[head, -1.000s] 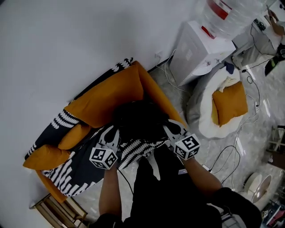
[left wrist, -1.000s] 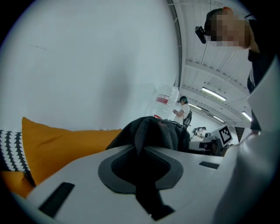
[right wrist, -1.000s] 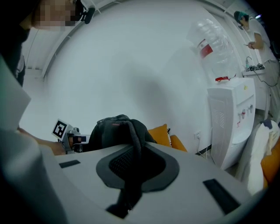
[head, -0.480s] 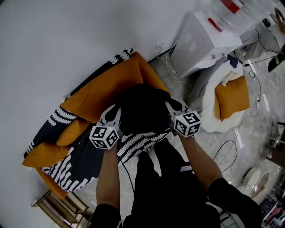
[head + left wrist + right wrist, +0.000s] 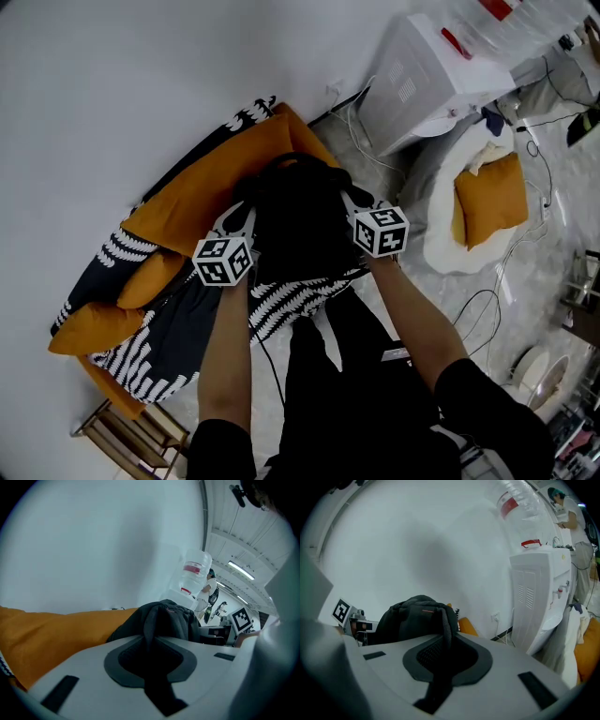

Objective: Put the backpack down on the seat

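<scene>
Left tool (image 5: 238,221): jaws nearly together, clamped on a dark strap (image 5: 151,637) of the backpack (image 5: 300,225). The jaws have just been opening a little, with the strap running through the slot between them and the pads on it. In the left gripper view the tool (image 5: 150,660) has the backpack (image 5: 165,620) bunched up directly ahead of the jaw tips, strap feeding up into it.

Right tool (image 5: 352,202): jaws close together, pinching the other strap (image 5: 444,632). In the right gripper view the tool (image 5: 443,663) has the strap rising out of the slot to the backpack (image 5: 412,616), which sits just ahead and slightly left of the jaws.

The backpack hangs between the two tools, one on each flank, both angled down. The marker cubes face the head camera.

The orange seat (image 5: 211,192) lies ahead of and under both tools. Its backrest is just beyond the backpack, against the white wall. A black-and-white patterned throw (image 5: 291,305) covers the seat surface below and behind the tool tips. Can't tell from any view whether the backpack's bottom touches the seat.

A white water dispenser (image 5: 431,80) stands well off to the right of the right tool. A white pet bed (image 5: 433,253) with an orange cushion (image 5: 489,197) is on the floor to that side too.
</scene>
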Motion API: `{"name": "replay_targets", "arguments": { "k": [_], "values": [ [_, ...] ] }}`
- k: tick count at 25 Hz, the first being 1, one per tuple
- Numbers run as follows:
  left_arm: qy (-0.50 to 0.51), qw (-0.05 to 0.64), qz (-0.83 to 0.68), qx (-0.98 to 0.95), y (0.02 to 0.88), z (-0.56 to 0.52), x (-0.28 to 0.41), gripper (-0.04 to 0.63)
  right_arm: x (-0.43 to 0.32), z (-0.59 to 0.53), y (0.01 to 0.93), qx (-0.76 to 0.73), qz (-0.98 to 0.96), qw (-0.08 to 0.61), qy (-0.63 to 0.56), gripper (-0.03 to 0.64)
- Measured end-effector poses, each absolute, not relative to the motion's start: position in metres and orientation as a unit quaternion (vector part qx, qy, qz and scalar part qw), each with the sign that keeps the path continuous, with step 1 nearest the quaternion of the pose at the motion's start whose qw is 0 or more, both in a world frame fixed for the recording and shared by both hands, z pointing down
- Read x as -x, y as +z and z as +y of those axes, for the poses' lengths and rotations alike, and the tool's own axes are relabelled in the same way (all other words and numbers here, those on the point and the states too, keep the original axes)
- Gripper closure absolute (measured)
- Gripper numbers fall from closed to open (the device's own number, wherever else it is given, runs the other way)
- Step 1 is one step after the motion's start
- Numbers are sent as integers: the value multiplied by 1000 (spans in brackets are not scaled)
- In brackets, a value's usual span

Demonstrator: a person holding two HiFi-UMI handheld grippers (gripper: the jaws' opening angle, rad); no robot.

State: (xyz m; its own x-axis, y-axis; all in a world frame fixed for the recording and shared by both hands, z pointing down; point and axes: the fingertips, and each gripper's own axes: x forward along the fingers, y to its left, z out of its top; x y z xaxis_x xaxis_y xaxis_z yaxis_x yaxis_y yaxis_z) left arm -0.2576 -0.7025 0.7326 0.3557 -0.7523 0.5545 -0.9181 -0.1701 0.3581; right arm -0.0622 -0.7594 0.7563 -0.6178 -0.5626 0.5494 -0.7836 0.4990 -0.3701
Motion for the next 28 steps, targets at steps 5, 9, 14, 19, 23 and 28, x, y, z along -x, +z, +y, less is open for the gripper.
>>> {"name": "replay_targets", "arguments": {
  "k": [5,9,14,19,23,28],
  "values": [
    [144,350,-553,-742,757,-711,259,531,65,-769,784,-393,-839,210,312,569],
    [151,366,-556,-731,774,-714,263,525,69,-773,801,-385,-837,230,312,566],
    [166,370,-559,-724,782,-715,267,510,72,-776,811,-384,-835,242,311,555],
    [171,369,-567,-717,782,-712,273,461,69,-773,815,-387,-826,248,325,497],
    [180,372,-565,-714,783,-702,278,434,59,-766,812,-382,-826,249,330,450],
    [182,364,-564,-719,773,-687,281,428,48,-756,796,-381,-832,243,322,446]
  ]
}}
